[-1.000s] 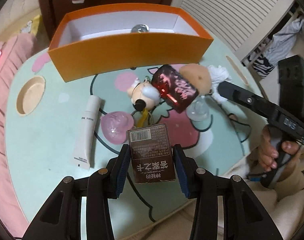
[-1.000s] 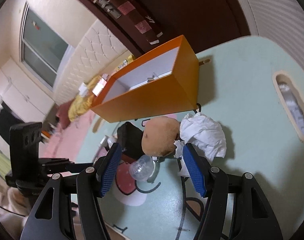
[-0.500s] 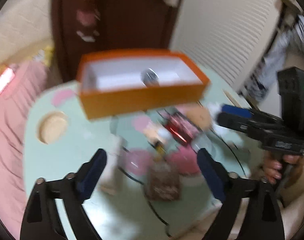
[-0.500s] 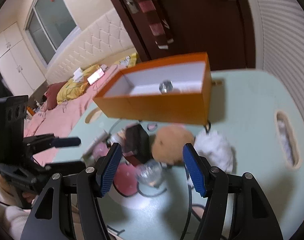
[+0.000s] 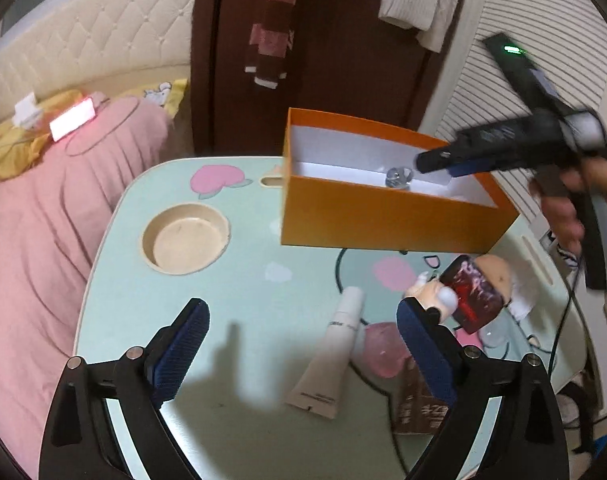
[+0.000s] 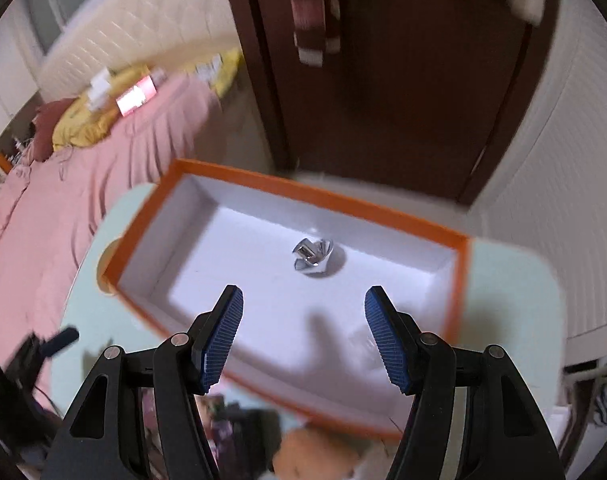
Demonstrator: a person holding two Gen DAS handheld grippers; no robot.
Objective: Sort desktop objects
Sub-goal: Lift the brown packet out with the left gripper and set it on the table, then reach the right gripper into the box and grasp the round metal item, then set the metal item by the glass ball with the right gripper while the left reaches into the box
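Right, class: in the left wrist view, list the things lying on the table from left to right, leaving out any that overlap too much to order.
Round recess in the table → white tube → pink heart-shaped piece → small doll figure → dark red packet.

The box (image 5: pixel 387 220) was bright orange outside and plain white inside, with a shiny silver trinket (image 6: pixel 313 256) in it. The table (image 5: pixel 231 280) was mint green with pink cartoon blobs and dark outlines. Gripper pads (image 6: pixel 223 340) were ribbed blue on black arms. The blanket (image 5: pixel 35 216) was pink, and the tube (image 5: pixel 331 356) was white fading to beige.
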